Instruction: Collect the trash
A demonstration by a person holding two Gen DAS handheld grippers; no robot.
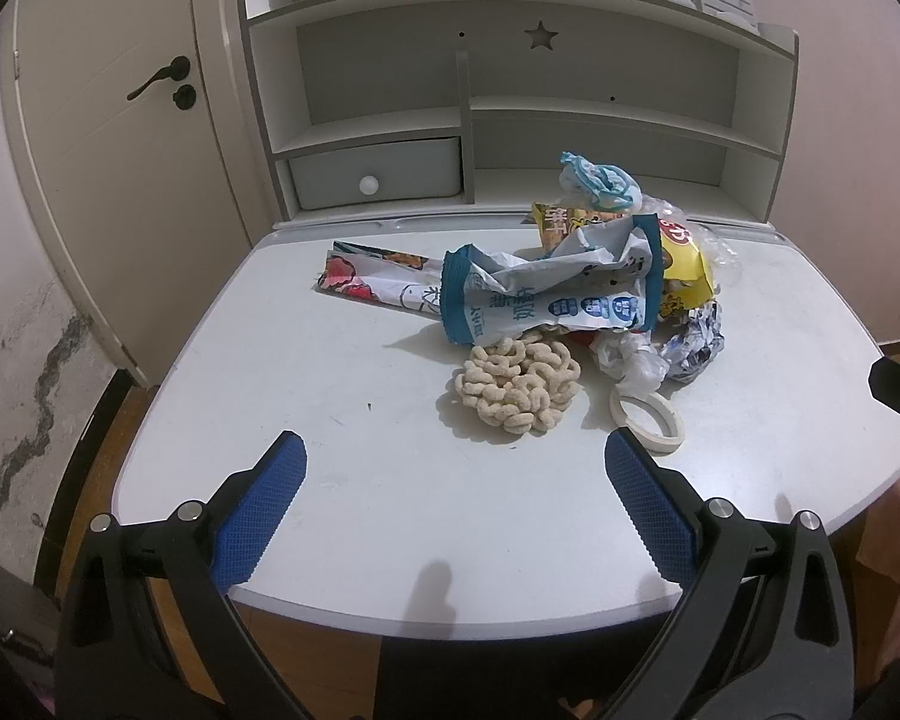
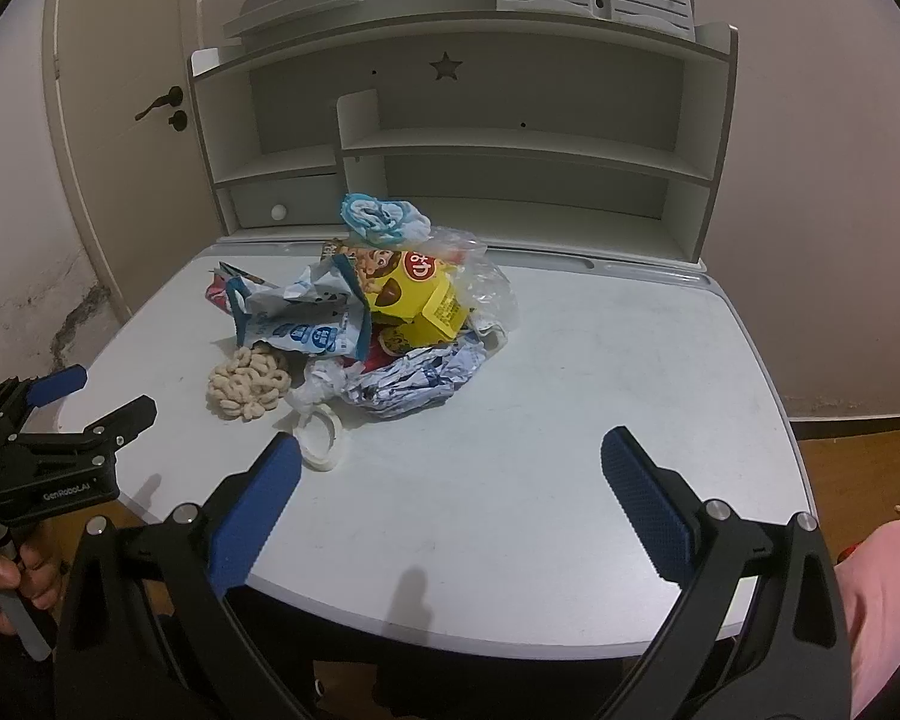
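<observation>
A heap of trash lies mid-desk: a blue-and-white snack bag (image 1: 546, 294) (image 2: 306, 324), a yellow snack box (image 2: 420, 294) (image 1: 684, 264), crumpled foil wrappers (image 2: 414, 384) (image 1: 696, 342), a clear plastic bag (image 2: 486, 282), a flat printed carton (image 1: 372, 279) and a blue-white wad (image 1: 600, 180) (image 2: 381, 216) at the back. A pile of beige ring snacks (image 1: 519, 387) (image 2: 249, 387) and a white tape ring (image 1: 648, 414) (image 2: 321, 438) lie in front. My left gripper (image 1: 453, 462) (image 2: 99, 396) hangs open over the near desk, short of the snacks. My right gripper (image 2: 450, 462) is open, right of the tape ring.
The white desk (image 2: 600, 420) carries a hutch of shelves (image 1: 510, 90) with a small drawer (image 1: 378, 174) at its back. A door (image 1: 120, 120) stands to the left, wooden floor (image 2: 858, 456) to the right. A hand (image 2: 0, 588) holds the left gripper; a pink sleeve (image 2: 888, 588) shows at right.
</observation>
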